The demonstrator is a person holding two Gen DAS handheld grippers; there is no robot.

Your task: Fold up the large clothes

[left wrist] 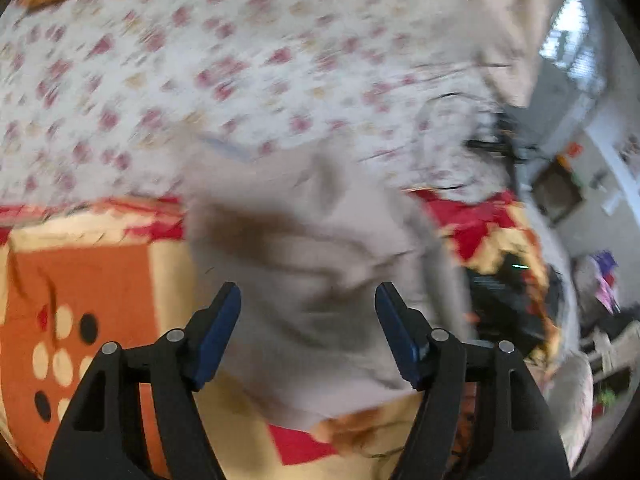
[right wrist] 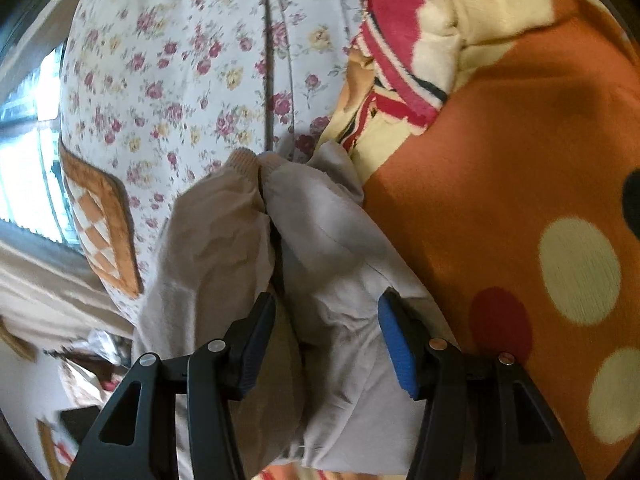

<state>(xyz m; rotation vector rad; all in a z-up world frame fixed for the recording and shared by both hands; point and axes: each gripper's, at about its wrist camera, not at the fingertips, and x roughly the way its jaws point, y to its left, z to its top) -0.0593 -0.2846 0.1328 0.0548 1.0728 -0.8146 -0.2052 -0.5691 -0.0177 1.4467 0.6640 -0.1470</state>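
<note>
I'm seeing beige garment lying bunched on bed, sleeves side by side, fold partly done; left tongs and right tongs hovering apart, gripping nothing

Pale grey-beige garment with tan ribbed cuffs; white sheet with pink and yellow flowers; orange blanket dotted cream, red, black.
</note>
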